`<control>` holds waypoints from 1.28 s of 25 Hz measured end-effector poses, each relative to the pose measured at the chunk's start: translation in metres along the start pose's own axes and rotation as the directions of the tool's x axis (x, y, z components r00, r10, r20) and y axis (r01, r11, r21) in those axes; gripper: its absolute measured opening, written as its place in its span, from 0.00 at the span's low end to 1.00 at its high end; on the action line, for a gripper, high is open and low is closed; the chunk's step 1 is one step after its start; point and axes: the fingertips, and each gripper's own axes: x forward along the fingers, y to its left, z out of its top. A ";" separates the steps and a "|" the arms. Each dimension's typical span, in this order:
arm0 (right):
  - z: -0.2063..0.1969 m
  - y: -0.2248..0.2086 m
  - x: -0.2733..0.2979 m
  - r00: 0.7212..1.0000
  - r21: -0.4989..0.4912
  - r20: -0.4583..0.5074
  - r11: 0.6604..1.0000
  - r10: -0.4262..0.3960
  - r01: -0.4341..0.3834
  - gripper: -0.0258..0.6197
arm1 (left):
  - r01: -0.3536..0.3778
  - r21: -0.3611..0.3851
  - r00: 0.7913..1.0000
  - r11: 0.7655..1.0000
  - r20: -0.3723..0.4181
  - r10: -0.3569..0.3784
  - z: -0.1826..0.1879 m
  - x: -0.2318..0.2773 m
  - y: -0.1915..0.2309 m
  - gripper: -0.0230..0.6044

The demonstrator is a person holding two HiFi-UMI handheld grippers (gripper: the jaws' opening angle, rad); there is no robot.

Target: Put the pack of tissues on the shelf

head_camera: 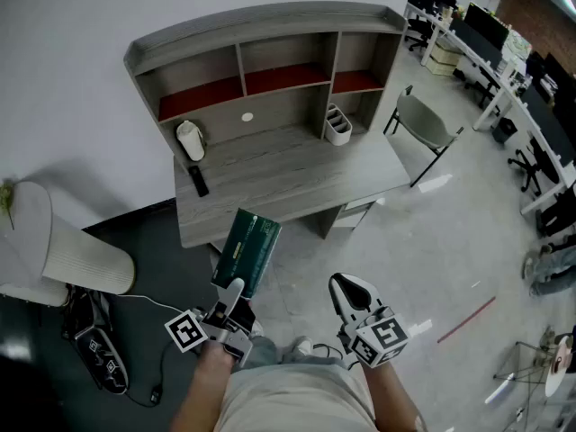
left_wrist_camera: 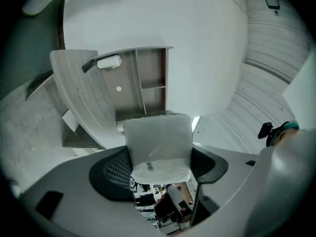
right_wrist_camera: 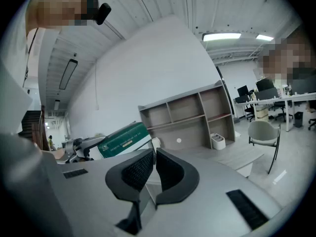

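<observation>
Firstly, head view, pack: we see the green pack of tissues [head_camera: 249,250] held in the left gripper [head_camera: 232,297], in the air just off the desk's [head_camera: 297,174] front edge, near its left corner.
Head view, shelf: it [head_camera: 270,57] stands along the desk's back edge.
Head view, right gripper [head_camera: 349,291]: we see it over the floor, apart from the desk's front edge.
Left gripper view, jaws: spread wide, pressing both sides of the pack, which points toward the shelf.
Right gripper view, jaws: closed together, nothing between them; we see the pack to their left.
</observation>
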 end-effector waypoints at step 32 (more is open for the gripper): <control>0.008 0.005 0.173 0.991 0.011 -0.040 0.992 -0.125 0.126 0.11 | -0.029 -0.117 0.998 0.993 -0.058 0.023 0.165 0.053 0.091 0.59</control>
